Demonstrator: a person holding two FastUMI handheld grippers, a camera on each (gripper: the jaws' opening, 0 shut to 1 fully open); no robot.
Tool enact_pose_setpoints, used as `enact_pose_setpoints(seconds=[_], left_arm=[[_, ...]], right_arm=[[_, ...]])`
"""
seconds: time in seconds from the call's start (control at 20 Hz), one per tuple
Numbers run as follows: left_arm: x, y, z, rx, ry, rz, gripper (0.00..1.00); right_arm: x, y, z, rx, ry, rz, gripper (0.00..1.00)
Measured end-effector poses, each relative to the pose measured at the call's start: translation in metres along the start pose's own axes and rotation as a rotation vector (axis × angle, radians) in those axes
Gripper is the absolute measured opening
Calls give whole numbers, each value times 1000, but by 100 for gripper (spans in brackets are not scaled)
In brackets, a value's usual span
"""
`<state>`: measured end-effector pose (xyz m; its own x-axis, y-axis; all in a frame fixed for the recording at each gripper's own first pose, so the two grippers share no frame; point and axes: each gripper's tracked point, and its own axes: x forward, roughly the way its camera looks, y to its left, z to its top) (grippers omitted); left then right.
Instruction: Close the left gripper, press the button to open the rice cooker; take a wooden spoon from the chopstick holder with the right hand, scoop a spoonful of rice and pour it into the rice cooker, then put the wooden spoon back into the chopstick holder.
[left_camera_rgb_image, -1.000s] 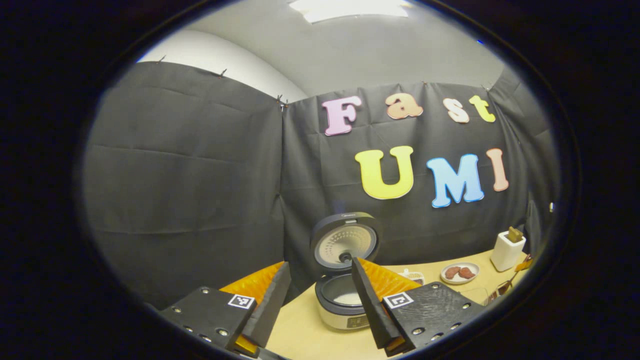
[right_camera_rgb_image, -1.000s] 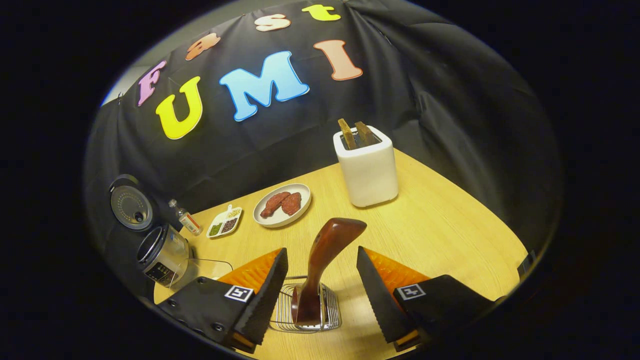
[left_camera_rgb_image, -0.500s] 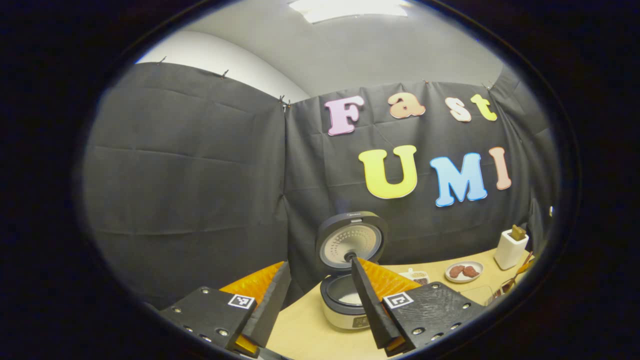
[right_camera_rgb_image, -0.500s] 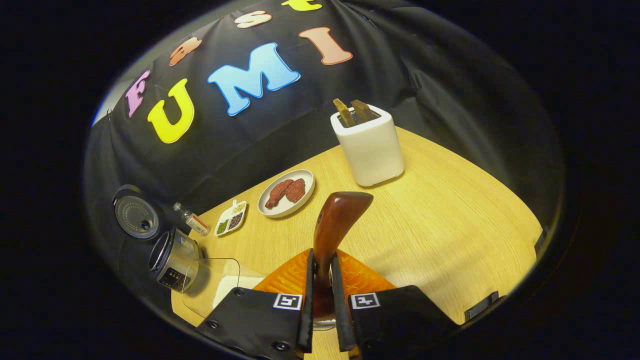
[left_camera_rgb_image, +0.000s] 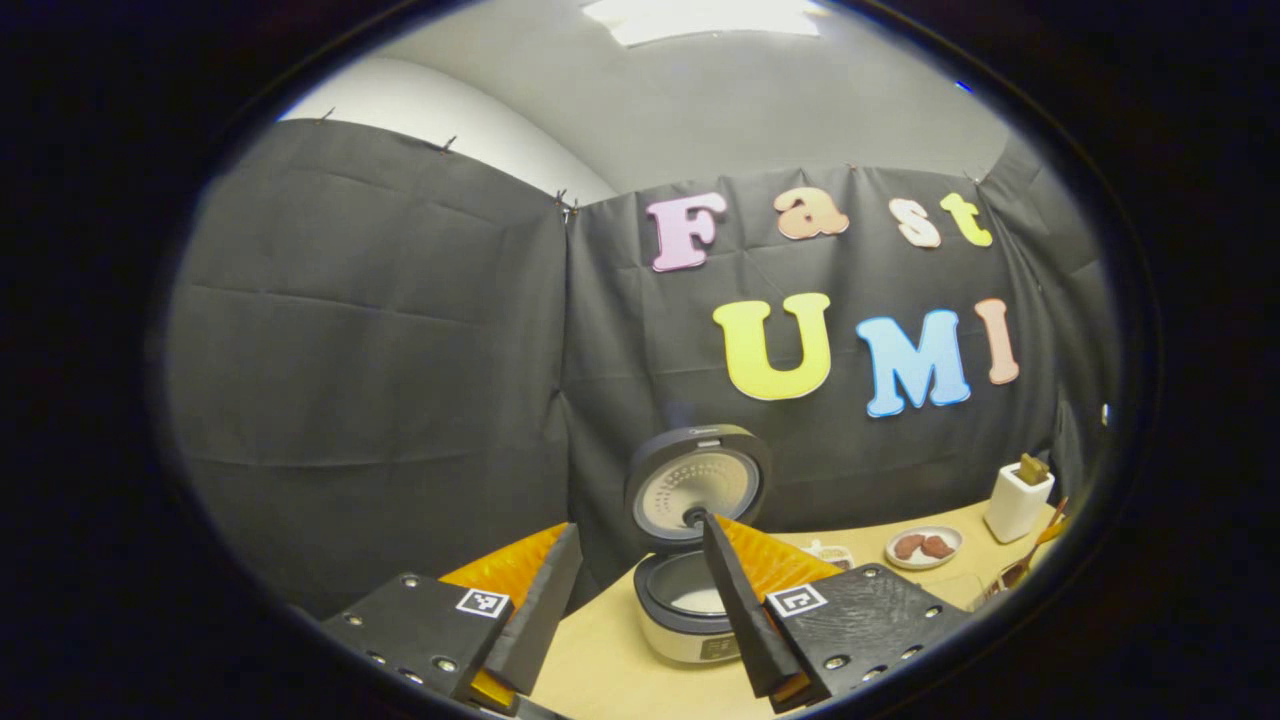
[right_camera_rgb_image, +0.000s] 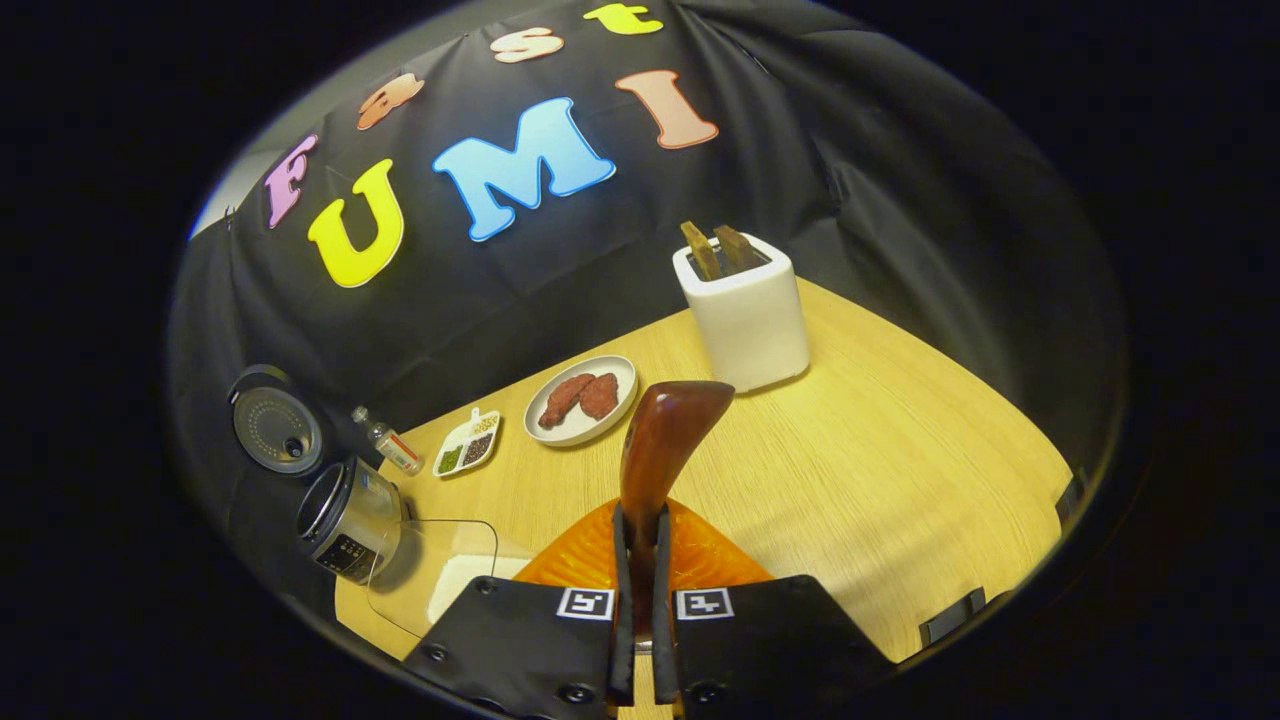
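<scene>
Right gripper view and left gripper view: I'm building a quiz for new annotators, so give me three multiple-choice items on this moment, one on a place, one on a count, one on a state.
1. Where does the plate of meat lie, in the right gripper view?
A. inside the rice cooker
B. on the table, between the toaster and the small divided dish
C. on top of the toaster

2. How many slices stick out of the toaster?
A. none
B. two
C. four

3. What state is the rice cooker in?
A. lid up, pot open
B. lid shut
C. lying on its side

Answers:
1 B: the plate rests on the table, with the toaster to one side and the small divided dish to the other.
2 B: two brown slices stand in its slots.
3 A: the lid stands upright behind the open pot.
</scene>
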<state>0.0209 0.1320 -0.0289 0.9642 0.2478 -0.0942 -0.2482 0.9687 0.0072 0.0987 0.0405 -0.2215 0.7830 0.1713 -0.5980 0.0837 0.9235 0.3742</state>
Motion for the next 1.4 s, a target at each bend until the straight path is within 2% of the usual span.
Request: enact_pose_setpoints(seconds=[0.05,0.1,0.55,0.8,1.15,1.4], left_arm=[[1,-1,-2,-1,-1,-3,78],[2,-1,-2,-3,-2,-8,79],[35,-17,-9,-27,5,-74,77],[51,-16,-12,-40,3,-105,78],[72,1,-27,-59,24,-129,78],[89,18,-35,-52,30,-140,78]], right_arm=[[-4,2,7,-14,-14,1,5],[-8,3,12,-31,-32,-3,8],[-34,26,54,-193,-174,-46,8],[-46,59,67,-230,-246,-17,9],[-45,125,48,-268,-260,87,9],[-34,158,22,-361,-268,94,5]])
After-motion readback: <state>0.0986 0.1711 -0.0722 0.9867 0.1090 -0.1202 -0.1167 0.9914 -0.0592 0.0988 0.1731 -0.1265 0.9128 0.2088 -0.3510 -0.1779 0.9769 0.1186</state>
